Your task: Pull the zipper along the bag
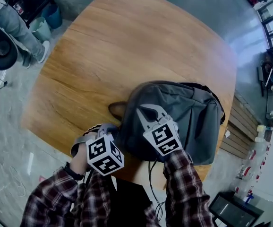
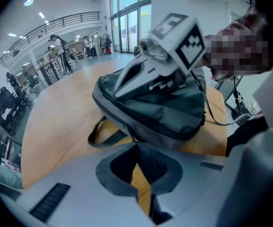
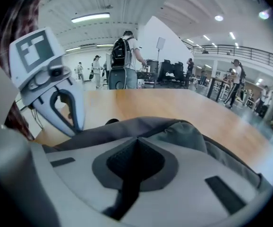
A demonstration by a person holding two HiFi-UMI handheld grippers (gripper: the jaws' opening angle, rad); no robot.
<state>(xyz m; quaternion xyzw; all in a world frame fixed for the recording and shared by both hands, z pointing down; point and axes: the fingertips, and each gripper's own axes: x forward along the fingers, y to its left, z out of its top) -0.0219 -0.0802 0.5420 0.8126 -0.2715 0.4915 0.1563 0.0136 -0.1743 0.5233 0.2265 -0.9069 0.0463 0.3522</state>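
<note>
Fingers of your left gripper (image 2: 136, 144) pinch the zipper pull (image 2: 128, 132) at the near corner of the bag (image 1: 188, 112), with a strap loop (image 2: 98, 132) just beside. Fingers of your right gripper (image 3: 136, 140) clamp its top fabric on the counter (image 1: 127, 46).

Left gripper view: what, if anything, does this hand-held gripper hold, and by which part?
The bag, by its zipper pull, pinched between the hand-held gripper's shut jaw tips.

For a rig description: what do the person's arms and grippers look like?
Red-and-navy plaid sleeves cover both arms, with a dark wristband on the left. The left gripper and right gripper are pale grey tongs with dark ribbed pads, each carrying a white cube with black square markers. A black cable trails from the right.
</note>
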